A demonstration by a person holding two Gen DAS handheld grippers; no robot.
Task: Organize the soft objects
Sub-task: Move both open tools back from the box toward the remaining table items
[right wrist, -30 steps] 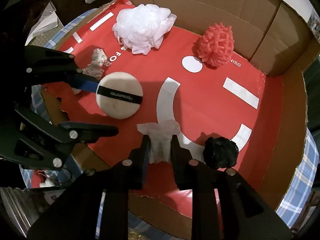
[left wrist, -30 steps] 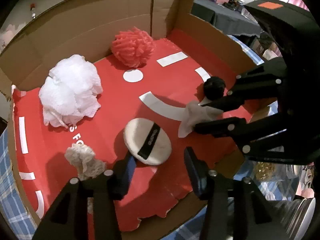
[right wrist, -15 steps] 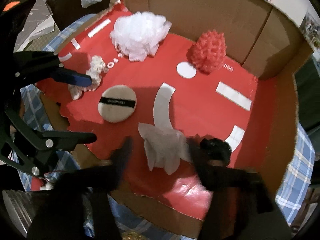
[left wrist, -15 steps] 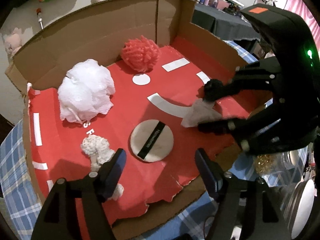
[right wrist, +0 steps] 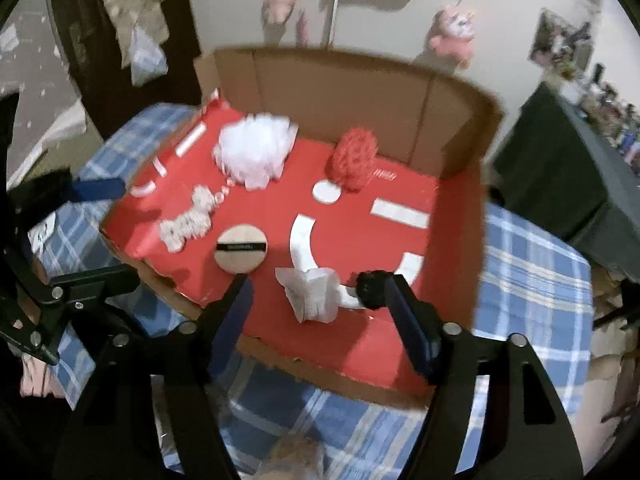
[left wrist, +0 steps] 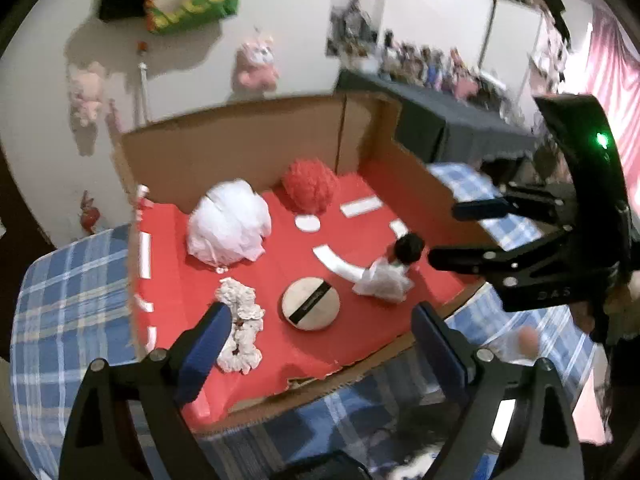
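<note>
A cardboard box [left wrist: 248, 136] [right wrist: 340, 84] with a red floor holds the soft objects: a white mesh pouf [left wrist: 228, 228] [right wrist: 254, 152], a red pouf [left wrist: 310, 188] [right wrist: 354, 158], a cream scrunchie [left wrist: 240, 316] [right wrist: 188, 224], a round powder puff [left wrist: 310, 304] [right wrist: 240, 248], a white cloth [left wrist: 384, 282] [right wrist: 314, 288] and a black scrunchie [left wrist: 408, 246] [right wrist: 370, 290]. My left gripper [left wrist: 320, 348] is open and empty, raised above the box's near edge. My right gripper [right wrist: 320, 312] is open and empty, raised over the white cloth; it also shows in the left wrist view [left wrist: 464, 236].
The box stands on a blue plaid cloth [left wrist: 68, 280] [right wrist: 532, 288]. A dark-covered table [left wrist: 460, 128] [right wrist: 560, 184] with small items stands to the right. Plush toys hang on the wall behind [left wrist: 254, 66].
My right gripper has opened and let go of the white cloth, which now lies in the box. Both grippers have pulled up and back from the box.
</note>
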